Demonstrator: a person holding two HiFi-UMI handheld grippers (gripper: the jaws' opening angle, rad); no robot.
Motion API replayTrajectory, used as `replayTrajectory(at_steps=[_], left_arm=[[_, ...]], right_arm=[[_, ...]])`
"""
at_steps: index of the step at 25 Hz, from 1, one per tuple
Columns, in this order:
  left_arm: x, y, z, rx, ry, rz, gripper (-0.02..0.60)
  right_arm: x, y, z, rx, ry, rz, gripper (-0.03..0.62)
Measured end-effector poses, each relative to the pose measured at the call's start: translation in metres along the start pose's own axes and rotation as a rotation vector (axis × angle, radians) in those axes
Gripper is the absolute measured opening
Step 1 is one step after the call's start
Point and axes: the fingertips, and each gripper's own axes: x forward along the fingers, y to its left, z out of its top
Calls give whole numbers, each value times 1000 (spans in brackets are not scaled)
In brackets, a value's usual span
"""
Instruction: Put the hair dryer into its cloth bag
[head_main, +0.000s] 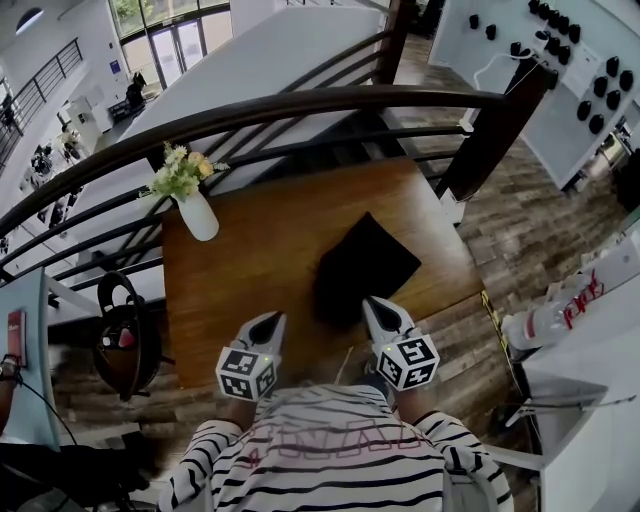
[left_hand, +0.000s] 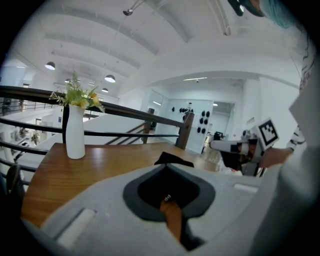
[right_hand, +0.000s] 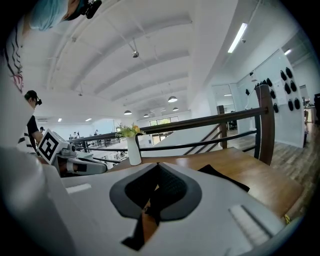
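Note:
A black cloth bag (head_main: 362, 268) lies flat on the wooden table (head_main: 260, 250), right of its middle. No hair dryer shows in any view. My left gripper (head_main: 273, 322) hovers at the table's near edge, shut and empty, a little left of the bag. My right gripper (head_main: 375, 305) is shut too, its tip at the bag's near edge; whether it touches the cloth I cannot tell. In the left gripper view the shut jaws (left_hand: 167, 167) point at the bag (left_hand: 173, 160). In the right gripper view the shut jaws (right_hand: 158, 165) have the bag (right_hand: 222, 177) to their right.
A white vase (head_main: 197, 215) with flowers stands at the table's far left corner. A dark curved railing (head_main: 300, 105) runs behind the table. A black bag (head_main: 120, 335) hangs left of the table, and a white counter (head_main: 590, 340) stands to the right.

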Motion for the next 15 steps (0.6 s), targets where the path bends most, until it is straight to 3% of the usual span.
replayTrajectory(at_steps=[15], left_arm=[[8,0,-2,4,3,1,2]], right_arm=[[4,-4,-2,-1,1,7,0]])
